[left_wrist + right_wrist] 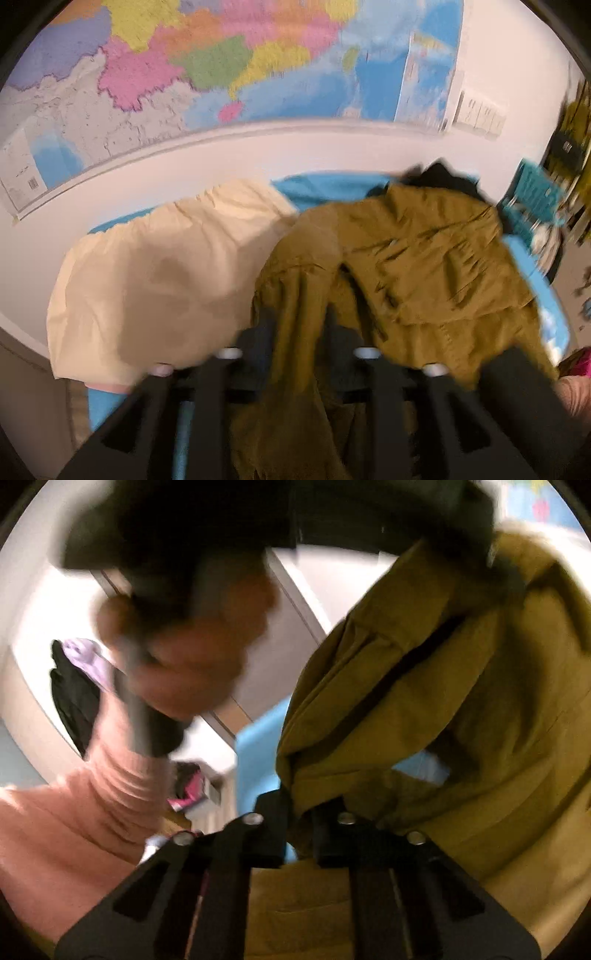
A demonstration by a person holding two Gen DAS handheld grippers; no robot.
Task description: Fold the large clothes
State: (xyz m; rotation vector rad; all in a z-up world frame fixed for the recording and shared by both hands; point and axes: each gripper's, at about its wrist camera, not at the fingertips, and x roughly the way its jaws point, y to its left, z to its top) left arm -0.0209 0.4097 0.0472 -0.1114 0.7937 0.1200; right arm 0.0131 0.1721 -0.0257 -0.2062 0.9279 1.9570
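Note:
An olive-brown jacket [424,258] lies crumpled on a blue bed sheet [325,186]. One part of it rises toward me and fills the gap between the black fingers of my left gripper [300,332], which grip that bunch. In the right wrist view, a fold of the same jacket [461,701] hangs from my right gripper [299,812], whose jaws are pinched shut on the fabric. The picture is blurred. A hand [192,657] in a pink sleeve [74,830] holds the other gripper's dark body to the left of the jacket.
A cream cloth [155,277] covers the bed's left part beside the jacket. A white wall with a large coloured map [221,66] runs behind the bed. Teal and dark clutter [535,195] stands at the right. Dark and purple garments [79,679] hang at the far left.

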